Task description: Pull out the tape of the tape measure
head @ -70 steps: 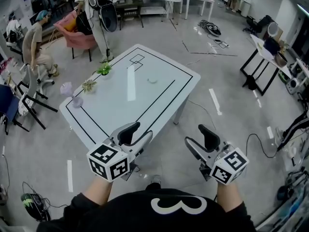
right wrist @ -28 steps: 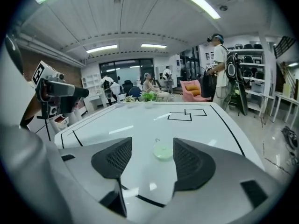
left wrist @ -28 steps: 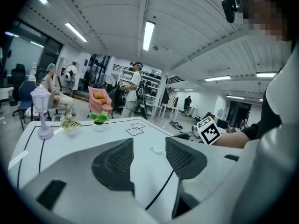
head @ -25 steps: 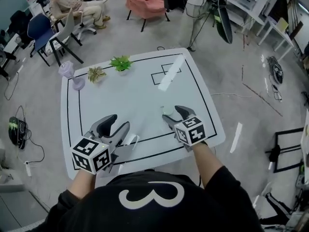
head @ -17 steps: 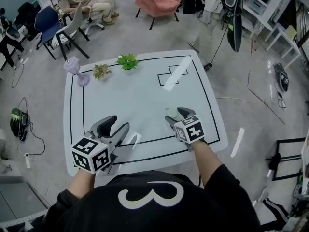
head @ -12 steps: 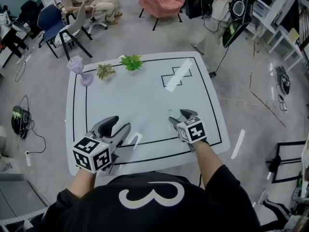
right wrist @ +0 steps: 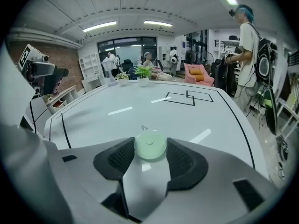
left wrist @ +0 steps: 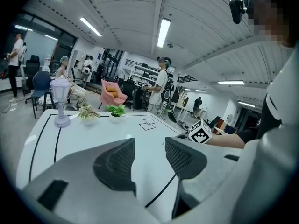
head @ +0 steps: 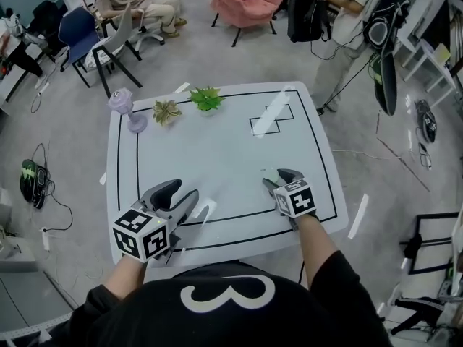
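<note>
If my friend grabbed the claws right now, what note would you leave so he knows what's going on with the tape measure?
Left claw: open and empty, held low over the near part of the table.
Right claw: closing on the tape measure, which lies flat on the table between its tips. The grip does not look firm yet.
Done: the right claw is lined up on the round case.
Left to do: finish that grip, then probably catch the tape's end with the left claw and pull. No tape is out yet.
</note>
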The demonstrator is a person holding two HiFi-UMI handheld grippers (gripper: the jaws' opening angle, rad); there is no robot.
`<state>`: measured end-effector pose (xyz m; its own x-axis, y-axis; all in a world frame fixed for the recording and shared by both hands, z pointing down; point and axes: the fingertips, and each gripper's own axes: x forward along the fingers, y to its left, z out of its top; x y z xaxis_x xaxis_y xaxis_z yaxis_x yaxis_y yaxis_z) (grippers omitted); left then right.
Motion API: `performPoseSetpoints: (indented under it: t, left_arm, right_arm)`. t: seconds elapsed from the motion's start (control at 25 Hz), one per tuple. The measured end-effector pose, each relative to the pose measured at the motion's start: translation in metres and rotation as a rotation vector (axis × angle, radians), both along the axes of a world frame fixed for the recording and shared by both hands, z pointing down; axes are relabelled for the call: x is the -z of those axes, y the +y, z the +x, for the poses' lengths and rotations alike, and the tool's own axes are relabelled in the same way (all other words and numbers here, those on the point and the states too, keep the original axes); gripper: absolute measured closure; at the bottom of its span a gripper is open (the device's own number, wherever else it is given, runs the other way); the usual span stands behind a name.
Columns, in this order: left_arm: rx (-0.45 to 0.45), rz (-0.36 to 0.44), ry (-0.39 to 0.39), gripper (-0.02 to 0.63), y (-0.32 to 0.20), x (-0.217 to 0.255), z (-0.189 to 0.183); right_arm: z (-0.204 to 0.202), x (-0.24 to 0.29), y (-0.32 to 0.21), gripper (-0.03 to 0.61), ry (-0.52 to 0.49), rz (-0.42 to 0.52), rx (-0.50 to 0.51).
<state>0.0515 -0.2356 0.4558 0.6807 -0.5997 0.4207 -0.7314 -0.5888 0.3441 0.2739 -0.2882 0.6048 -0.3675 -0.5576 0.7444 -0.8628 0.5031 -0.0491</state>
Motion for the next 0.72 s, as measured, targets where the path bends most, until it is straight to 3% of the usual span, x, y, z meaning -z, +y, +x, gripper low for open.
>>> performPoseSetpoints:
  t: [0.36, 0.72]
  left_arm:
    - [0.011, 0.037, 0.01, 0.423, 0.009, 0.013, -0.016]
    - [-0.039, 0.092, 0.051, 0.423, 0.021, 0.038, -0.025]
  right_arm:
    - [-0.022, 0.029, 0.01, 0.36, -0.093, 0.01, -0.007]
    - [-0.095, 0.119, 0.043, 0.36, -0.196, 0.106, 0.191]
